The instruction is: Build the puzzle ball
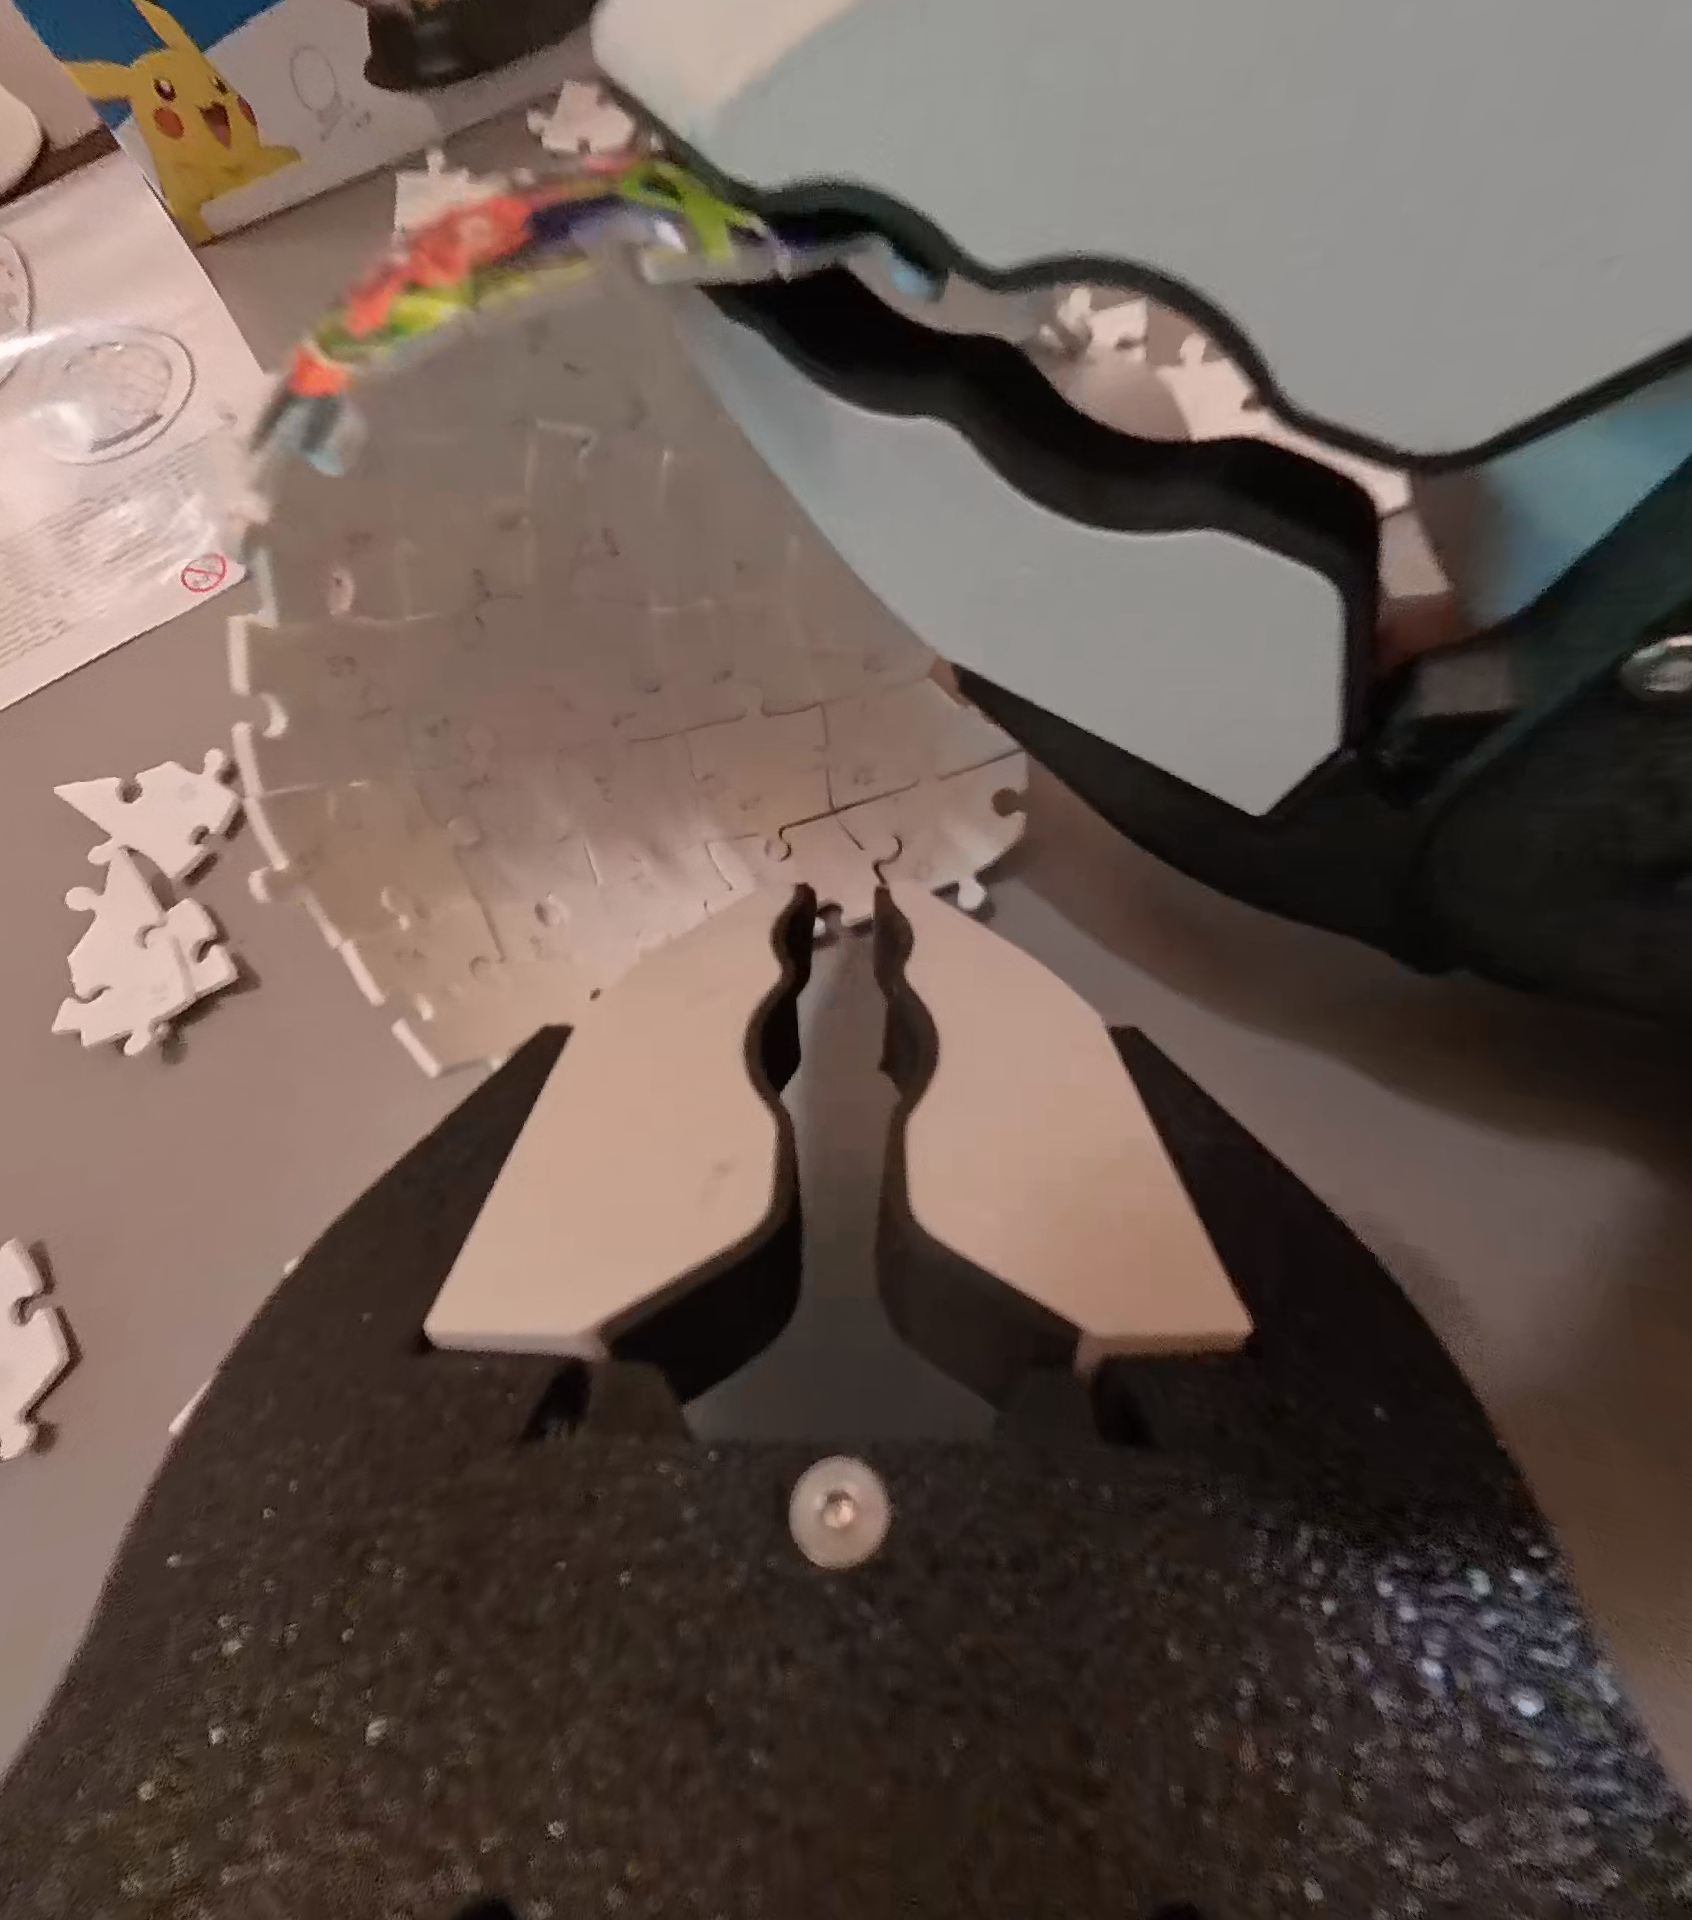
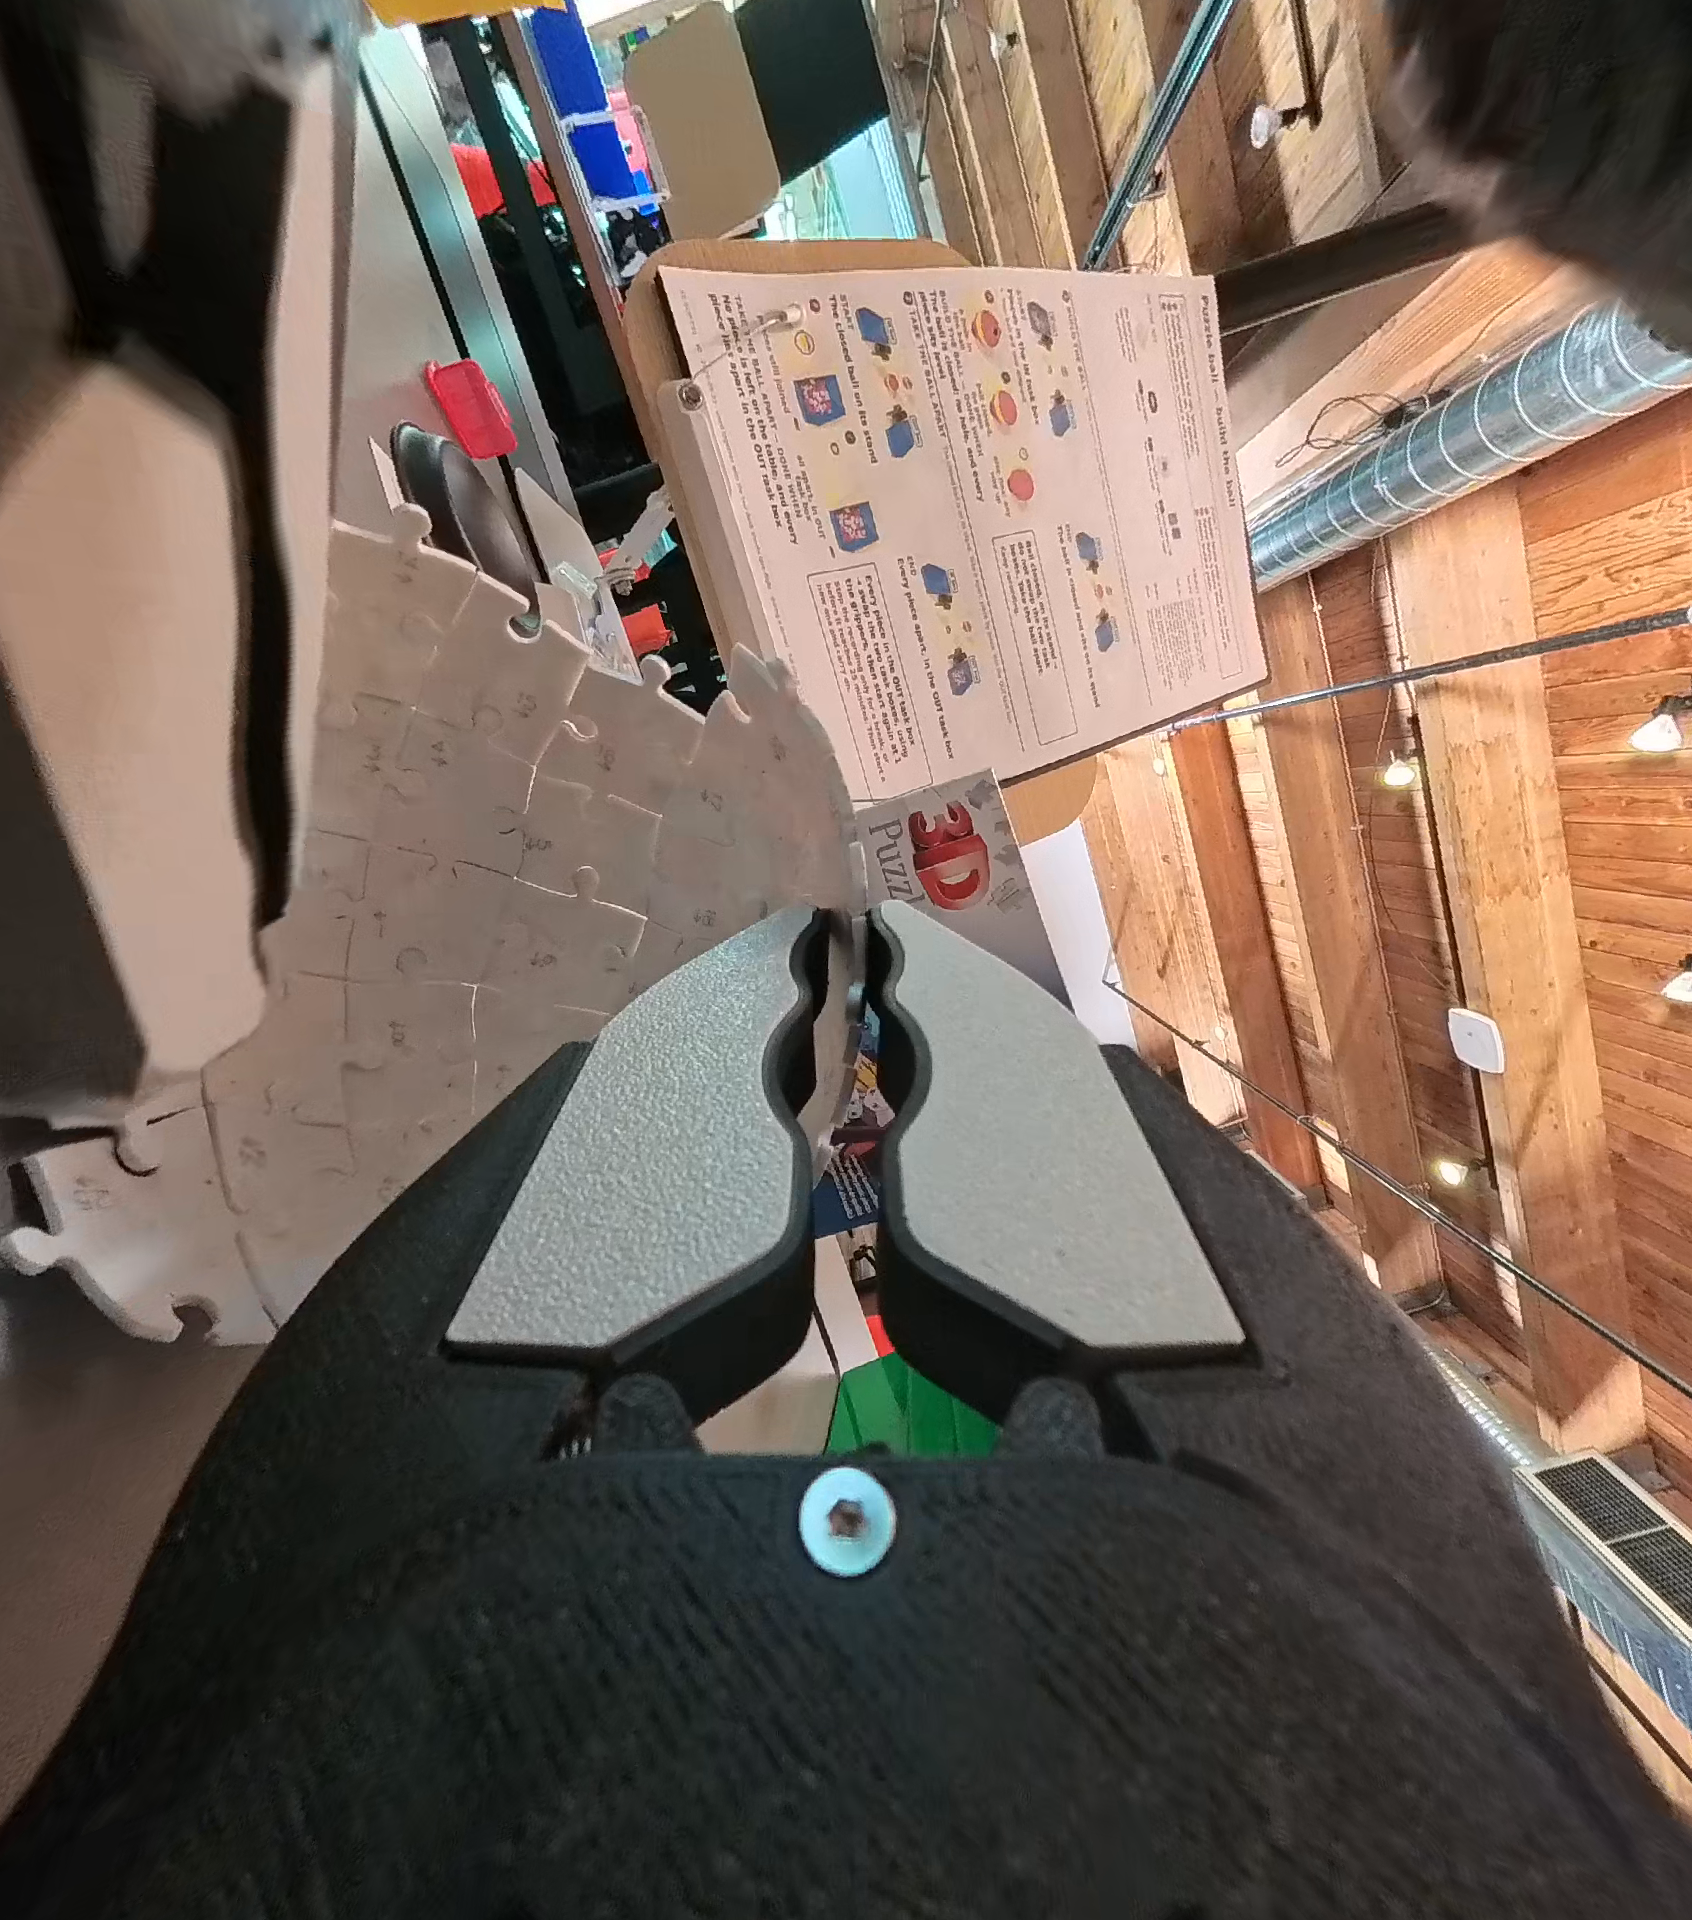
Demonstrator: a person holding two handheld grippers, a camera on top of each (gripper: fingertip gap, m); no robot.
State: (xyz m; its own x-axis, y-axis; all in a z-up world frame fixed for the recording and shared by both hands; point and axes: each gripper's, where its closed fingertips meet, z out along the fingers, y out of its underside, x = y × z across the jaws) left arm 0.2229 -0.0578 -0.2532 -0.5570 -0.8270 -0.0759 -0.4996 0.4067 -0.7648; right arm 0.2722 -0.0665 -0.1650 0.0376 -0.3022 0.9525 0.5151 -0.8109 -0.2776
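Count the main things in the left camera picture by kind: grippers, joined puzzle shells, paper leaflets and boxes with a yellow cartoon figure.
Grippers: 2 (left gripper, right gripper)
Joined puzzle shell: 1
Paper leaflet: 1
Box with yellow cartoon figure: 1
Total: 5

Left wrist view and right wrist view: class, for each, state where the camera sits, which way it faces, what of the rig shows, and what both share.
Left wrist view: on the left gripper, facing down at the grey table; its fingers nip the curved puzzle shell; right gripper intrudes.
Right wrist view: on the right gripper, rolled sideways, facing the instruction sheet and wooden wall; its fingers clamp the shell's rim.
Shared: the shell's white inner side.
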